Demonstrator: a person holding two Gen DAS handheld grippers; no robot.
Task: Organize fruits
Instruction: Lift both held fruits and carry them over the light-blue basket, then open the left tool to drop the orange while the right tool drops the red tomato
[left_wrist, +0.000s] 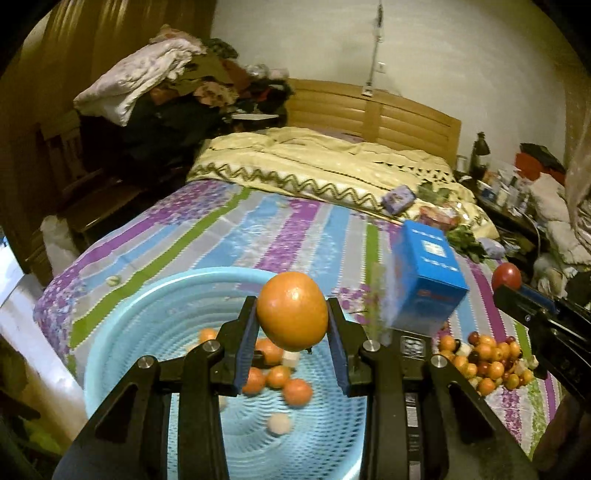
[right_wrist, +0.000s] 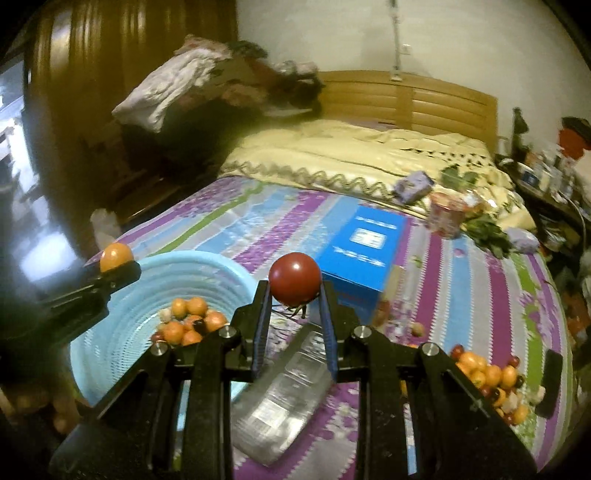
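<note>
Risked a bounce off the fruits already heaped in the light-blue basket (left_wrist: 122, 317) at lower centre of the left view, should the orange (left_wrist: 291, 312) be released from this height. Could also have slipped, being pinched only at the tips. Left tool (left_wrist: 291, 325) clamped partway shut around that orange, above the basket. Right tool (right_wrist: 294, 291) closed narrower on a red tomato (right_wrist: 294, 277), over the bed (right_wrist: 461, 266) near mid-frame.

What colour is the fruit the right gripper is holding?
Dark red, seen best in the right wrist view.
</note>
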